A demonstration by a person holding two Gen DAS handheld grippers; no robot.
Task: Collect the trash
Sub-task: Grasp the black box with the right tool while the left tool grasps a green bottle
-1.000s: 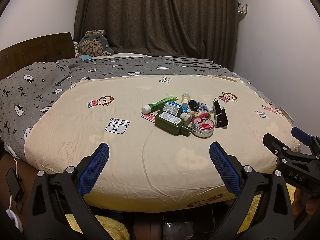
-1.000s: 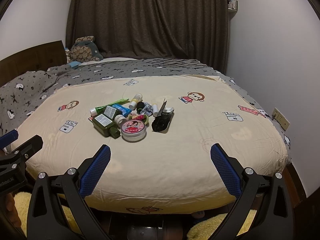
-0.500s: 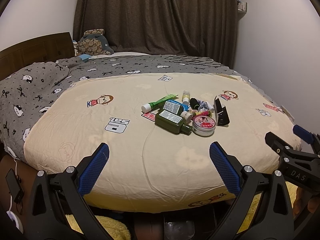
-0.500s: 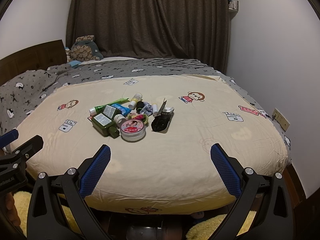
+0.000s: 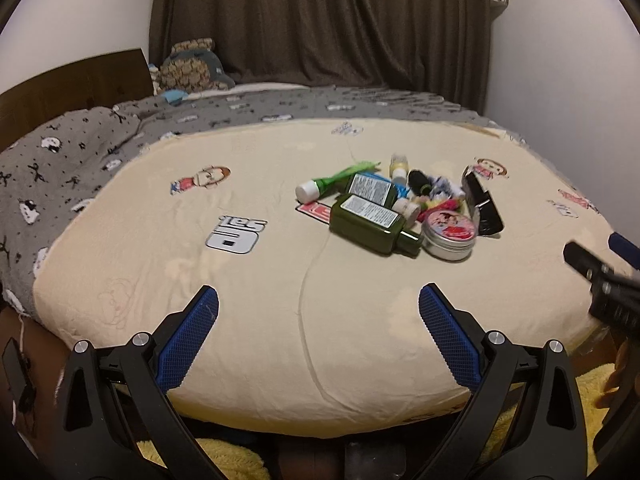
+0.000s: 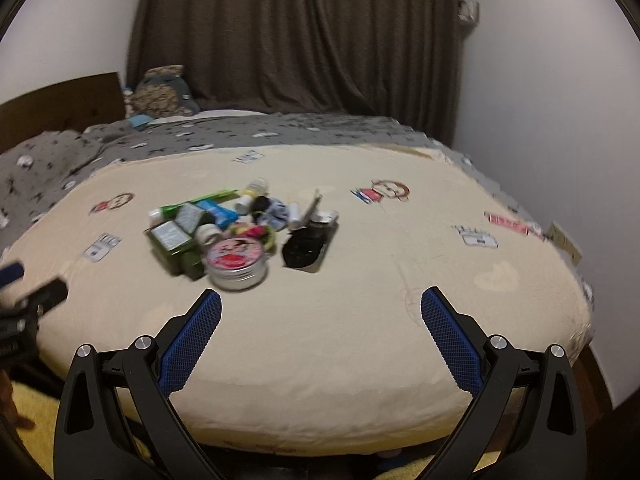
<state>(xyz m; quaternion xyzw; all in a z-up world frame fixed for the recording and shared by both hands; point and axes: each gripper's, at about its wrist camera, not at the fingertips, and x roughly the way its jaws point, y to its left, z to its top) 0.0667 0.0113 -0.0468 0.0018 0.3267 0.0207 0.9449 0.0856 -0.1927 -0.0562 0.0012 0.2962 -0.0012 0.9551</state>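
Hovering at the bed's near edge, both grippers wide open

Spreading a cream cartoon-print blanket (image 5: 248,304), the bed (image 5: 72,152) fills a room with dark curtains (image 5: 320,20). Trash pile (image 5: 400,208) sits mid-blanket, toward its right side. Left gripper (image 5: 318,312) and right gripper (image 6: 320,312) gape fully, holding and touching nothing, over the near edge

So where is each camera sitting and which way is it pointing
Left wrist: sits on the left tongs, looks forward across the bed at the trash pile; its own open blue fingers show, the right tongs at the edge.
Right wrist: sits on the right tongs, same direction; the left tongs at the edge.
Shared: the pile, green bottle and round tin.
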